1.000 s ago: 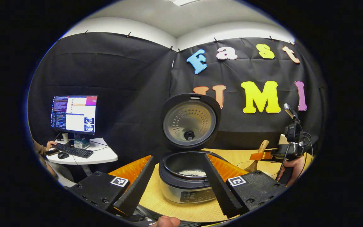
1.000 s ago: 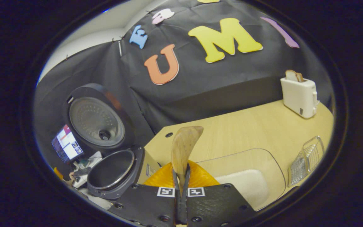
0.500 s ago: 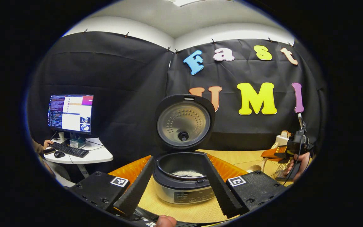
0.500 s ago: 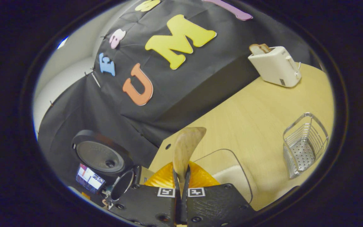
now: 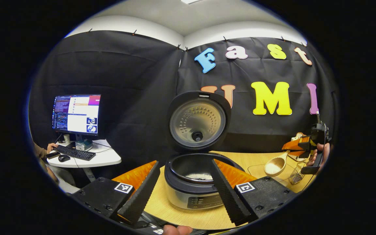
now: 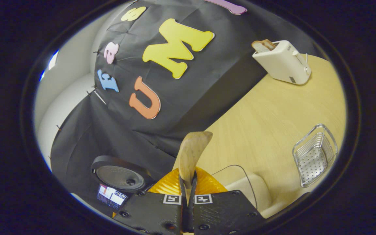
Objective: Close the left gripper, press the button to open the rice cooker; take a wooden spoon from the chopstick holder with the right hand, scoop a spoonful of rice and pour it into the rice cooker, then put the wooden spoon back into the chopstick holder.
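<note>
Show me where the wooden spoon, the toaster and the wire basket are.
wooden spoon (image 5: 273,167): left gripper view, on its bowl holding rice.
toaster (image 6: 282,63): right gripper view, on its side.
wire basket (image 6: 313,160): right gripper view, on its perforated bottom.

Showing are one cooker (image 5: 196,182), one spoon (image 5: 274,166), one toaster (image 6: 282,62), one wire holder (image 6: 315,155), one monitor (image 5: 76,114), one keyboard (image 5: 75,153) and two claws (image 5: 184,186) (image 6: 188,195).

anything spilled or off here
Nothing stands out. No rice shows on the table; the spoon holds its scoop level in the right gripper, the cooker stands open with rice inside, and the holder sits upright.
</note>
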Tool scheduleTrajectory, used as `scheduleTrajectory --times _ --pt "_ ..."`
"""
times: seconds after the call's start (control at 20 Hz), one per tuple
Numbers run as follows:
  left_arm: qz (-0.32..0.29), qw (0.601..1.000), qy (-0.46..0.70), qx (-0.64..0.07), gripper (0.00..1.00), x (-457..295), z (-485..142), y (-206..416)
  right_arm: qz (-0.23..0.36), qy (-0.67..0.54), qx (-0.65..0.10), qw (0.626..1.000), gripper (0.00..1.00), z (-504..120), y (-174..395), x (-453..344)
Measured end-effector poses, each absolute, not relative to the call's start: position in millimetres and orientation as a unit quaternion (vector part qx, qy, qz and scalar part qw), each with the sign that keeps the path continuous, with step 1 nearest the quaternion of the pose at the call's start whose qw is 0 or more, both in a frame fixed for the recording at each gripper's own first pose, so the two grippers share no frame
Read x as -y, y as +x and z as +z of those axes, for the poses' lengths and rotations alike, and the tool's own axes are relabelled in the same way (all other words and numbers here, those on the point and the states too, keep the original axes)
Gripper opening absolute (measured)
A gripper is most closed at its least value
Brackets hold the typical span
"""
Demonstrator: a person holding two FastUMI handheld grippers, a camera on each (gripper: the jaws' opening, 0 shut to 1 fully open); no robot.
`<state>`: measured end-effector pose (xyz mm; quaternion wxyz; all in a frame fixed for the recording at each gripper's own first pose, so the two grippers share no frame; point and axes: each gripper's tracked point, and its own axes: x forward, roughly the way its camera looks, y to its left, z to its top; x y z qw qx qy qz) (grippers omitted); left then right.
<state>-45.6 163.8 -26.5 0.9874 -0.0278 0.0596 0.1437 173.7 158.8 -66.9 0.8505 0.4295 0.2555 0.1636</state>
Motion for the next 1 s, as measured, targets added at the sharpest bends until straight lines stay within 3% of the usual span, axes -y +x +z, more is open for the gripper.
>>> scheduleTrajectory --times 0.4,1.0 --pt "0.147 0.986 -0.033 -0.068 0.99 -175.1 -30.7 -50.8 0.243 0.403 -0.241 0.849 0.00 12.4 181.4 -266.6" --pt "0.163 0.983 -0.045 -0.064 0.98 -192.8 -29.3 -59.1 0.304 0.272 -0.241 0.881 0.00 3.9 177.2 -406.4"
